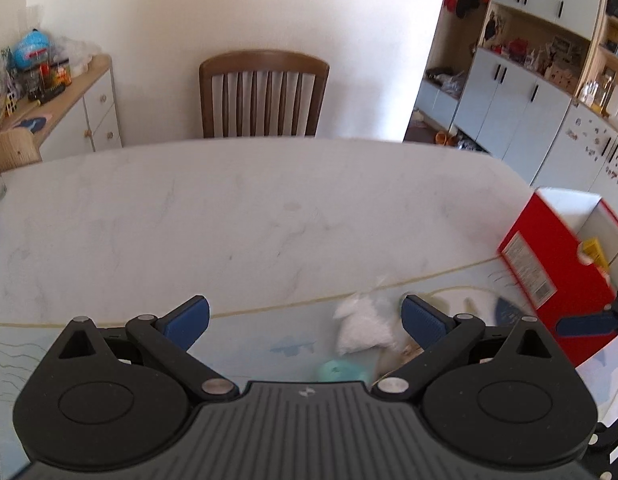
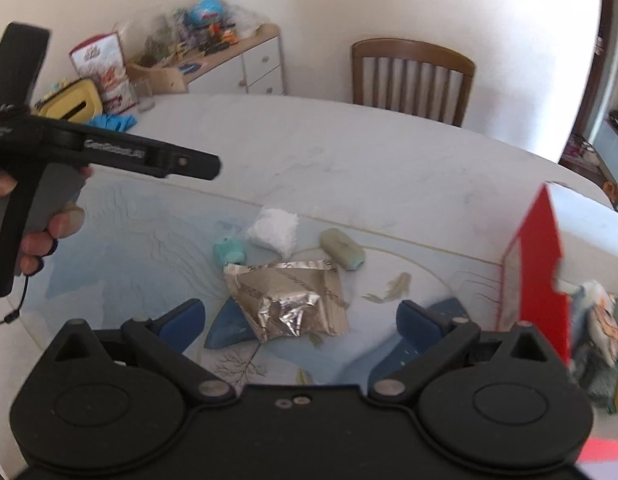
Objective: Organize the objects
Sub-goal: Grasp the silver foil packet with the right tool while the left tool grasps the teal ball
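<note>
In the right wrist view a crumpled foil packet (image 2: pixel 289 300) lies on the pale blue mat (image 2: pixel 149 240), with a white bag (image 2: pixel 275 230), a mint green item (image 2: pixel 229 252) and a grey-green roll (image 2: pixel 343 254) just beyond it. My right gripper (image 2: pixel 301 320) is open and empty above the packet. A red box (image 2: pixel 537 264) stands open at the right. My left gripper (image 1: pixel 305 320) is open and empty, with the white bag (image 1: pixel 363 326) and the mint item (image 1: pixel 341 372) below it. The red box (image 1: pixel 557 264) is to its right.
The white marble table (image 1: pixel 249 208) stretches ahead to a wooden chair (image 1: pixel 265 92). A cluttered sideboard (image 2: pixel 229 60) stands at the back left. A yellow box (image 2: pixel 73 100), blue gloves (image 2: pixel 111 122) and a glass (image 2: pixel 143 96) sit at the table's far left. Colourful items (image 2: pixel 601 320) lie inside the red box.
</note>
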The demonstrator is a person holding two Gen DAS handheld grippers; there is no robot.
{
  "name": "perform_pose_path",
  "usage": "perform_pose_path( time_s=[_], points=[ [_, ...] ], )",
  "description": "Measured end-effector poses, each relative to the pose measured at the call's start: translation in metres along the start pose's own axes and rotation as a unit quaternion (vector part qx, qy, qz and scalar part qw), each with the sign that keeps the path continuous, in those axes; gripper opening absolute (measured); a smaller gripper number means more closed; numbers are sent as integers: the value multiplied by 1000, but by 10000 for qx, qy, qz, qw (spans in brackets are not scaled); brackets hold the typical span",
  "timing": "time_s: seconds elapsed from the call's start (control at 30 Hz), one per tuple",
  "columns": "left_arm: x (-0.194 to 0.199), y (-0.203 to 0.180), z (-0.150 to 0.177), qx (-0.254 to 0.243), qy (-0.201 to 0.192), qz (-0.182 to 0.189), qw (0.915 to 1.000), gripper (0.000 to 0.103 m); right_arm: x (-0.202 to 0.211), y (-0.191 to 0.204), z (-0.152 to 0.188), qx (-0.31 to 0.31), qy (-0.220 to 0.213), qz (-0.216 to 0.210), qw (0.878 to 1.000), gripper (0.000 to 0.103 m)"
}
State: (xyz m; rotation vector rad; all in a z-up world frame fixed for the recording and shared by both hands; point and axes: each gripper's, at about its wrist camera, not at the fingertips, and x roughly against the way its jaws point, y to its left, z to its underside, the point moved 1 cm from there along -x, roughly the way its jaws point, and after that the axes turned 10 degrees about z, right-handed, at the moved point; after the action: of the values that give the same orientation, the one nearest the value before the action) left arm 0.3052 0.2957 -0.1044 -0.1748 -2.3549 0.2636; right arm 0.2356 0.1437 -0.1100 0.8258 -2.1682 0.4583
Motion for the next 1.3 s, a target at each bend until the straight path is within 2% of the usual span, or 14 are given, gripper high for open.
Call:
perform_pose_path(
  time_s=[0.2, 0.43, 0.73, 0.8, 0.87, 1.03, 1.3],
  points=[
    [-23, 3, 18, -45, 297, 211, 9993, 103, -32, 12, -3, 169, 166, -94, 9997, 101],
    [-39, -1, 31, 36, 435, 406, 9982, 103, -56, 17, -1, 269, 322, -99, 9991, 101],
    [-50, -3, 43, 52, 352, 369, 9987, 101, -70, 34, 2, 649, 318, -171, 9972, 95],
    [-50, -3, 45, 24, 335, 380, 9987, 95, -73, 38, 3, 708, 320, -189, 9968, 92],
    [-52, -5, 46, -34, 357, 368, 9987, 81, -75, 41, 3, 747, 315, -162, 9966, 91],
    [-51, -7, 49, -99, 345, 387, 9986, 66, -75, 42, 4, 814, 263, -141, 9962, 87],
    [-52, -12, 52, -169, 382, 445, 9981, 38, -75, 42, 4, 996, 158, 71, 9949, 68]
  ],
)
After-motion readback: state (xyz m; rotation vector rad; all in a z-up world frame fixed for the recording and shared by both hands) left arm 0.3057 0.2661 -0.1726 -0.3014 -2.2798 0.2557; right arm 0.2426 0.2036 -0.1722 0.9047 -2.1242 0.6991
